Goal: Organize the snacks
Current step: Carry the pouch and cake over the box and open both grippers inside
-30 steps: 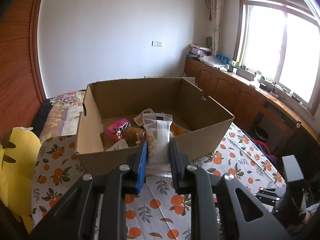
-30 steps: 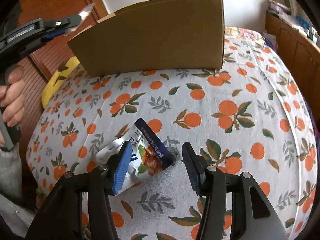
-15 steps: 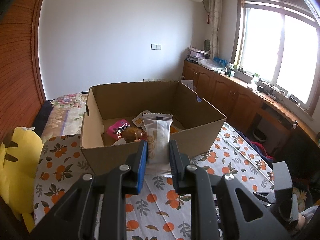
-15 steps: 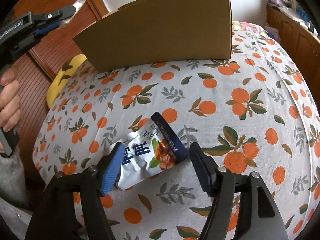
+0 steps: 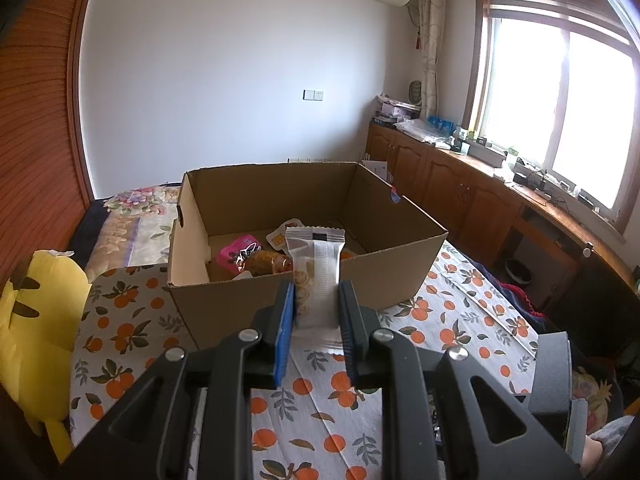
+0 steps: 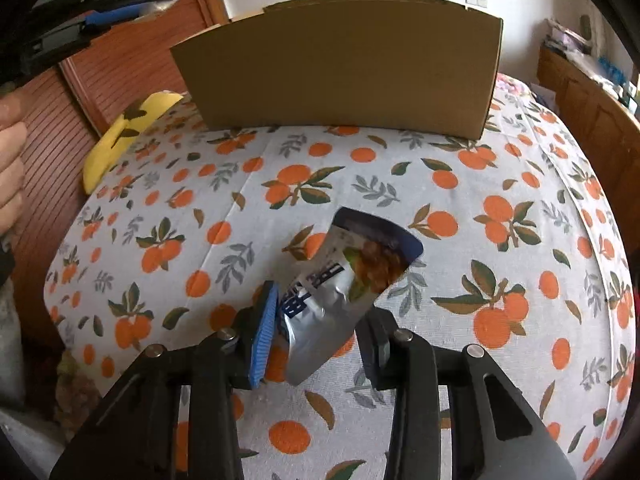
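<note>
L gripper (image 5: pixel 316 312) is clamped on a white wrapped bar (image 5: pixel 316 276), held upright over the near wall of an open cardboard box (image 5: pixel 400 276) at 12 o'clock. Bar looks light and fairly stiff; crimped ends, smooth film.

R gripper (image 6: pixel 318 322) is closing around a silver-and-navy foil pouch (image 6: pixel 344 292) on the orange-print tablecloth (image 6: pixel 500 240), box wall at 12 o'clock beyond. L pad touches; R pad not clearly pressing yet. Pouch is thin, crinkly, slippery, prob. light w/ loose contents; best pinched across its flat lower half, not the puffed top. Pink pack (image 5: pixel 236 250) & others already lie in the box.
</note>
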Demonstrator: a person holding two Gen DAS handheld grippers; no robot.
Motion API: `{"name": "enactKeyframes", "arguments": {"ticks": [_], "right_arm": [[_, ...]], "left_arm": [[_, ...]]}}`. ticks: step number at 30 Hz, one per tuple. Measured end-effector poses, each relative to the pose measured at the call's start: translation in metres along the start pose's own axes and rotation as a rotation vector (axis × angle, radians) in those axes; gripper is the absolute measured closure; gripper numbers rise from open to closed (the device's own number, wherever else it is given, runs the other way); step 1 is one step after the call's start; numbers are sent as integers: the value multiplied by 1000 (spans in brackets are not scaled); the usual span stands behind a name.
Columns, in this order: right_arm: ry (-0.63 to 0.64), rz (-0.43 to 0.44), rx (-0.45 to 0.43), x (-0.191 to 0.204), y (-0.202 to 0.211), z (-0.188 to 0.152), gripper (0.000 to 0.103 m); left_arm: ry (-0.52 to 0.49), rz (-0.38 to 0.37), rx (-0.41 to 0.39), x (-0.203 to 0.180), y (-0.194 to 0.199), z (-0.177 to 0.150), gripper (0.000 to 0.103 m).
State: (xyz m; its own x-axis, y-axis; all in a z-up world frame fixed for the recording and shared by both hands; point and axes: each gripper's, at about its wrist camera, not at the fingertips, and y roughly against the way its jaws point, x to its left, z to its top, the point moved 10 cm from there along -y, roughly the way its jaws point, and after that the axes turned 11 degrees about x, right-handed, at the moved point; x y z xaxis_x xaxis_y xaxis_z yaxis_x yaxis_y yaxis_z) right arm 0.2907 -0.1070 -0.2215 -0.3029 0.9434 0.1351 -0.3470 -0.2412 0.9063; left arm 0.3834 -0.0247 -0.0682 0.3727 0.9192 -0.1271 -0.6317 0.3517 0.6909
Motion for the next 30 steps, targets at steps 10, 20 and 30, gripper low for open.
{"name": "enactKeyframes", "arguments": {"ticks": [10,20,30], "right_arm": [[-18,9,-34,-11,20,8,70],[36,25,-153,-17,68,63,70],[90,4,-289,-35,104,152,70]], "left_arm": [[-1,2,0,-2,2,-2,84],[-16,22,-3,8,-18,27,84],[-6,53,4,28,-60,64,84]]}}
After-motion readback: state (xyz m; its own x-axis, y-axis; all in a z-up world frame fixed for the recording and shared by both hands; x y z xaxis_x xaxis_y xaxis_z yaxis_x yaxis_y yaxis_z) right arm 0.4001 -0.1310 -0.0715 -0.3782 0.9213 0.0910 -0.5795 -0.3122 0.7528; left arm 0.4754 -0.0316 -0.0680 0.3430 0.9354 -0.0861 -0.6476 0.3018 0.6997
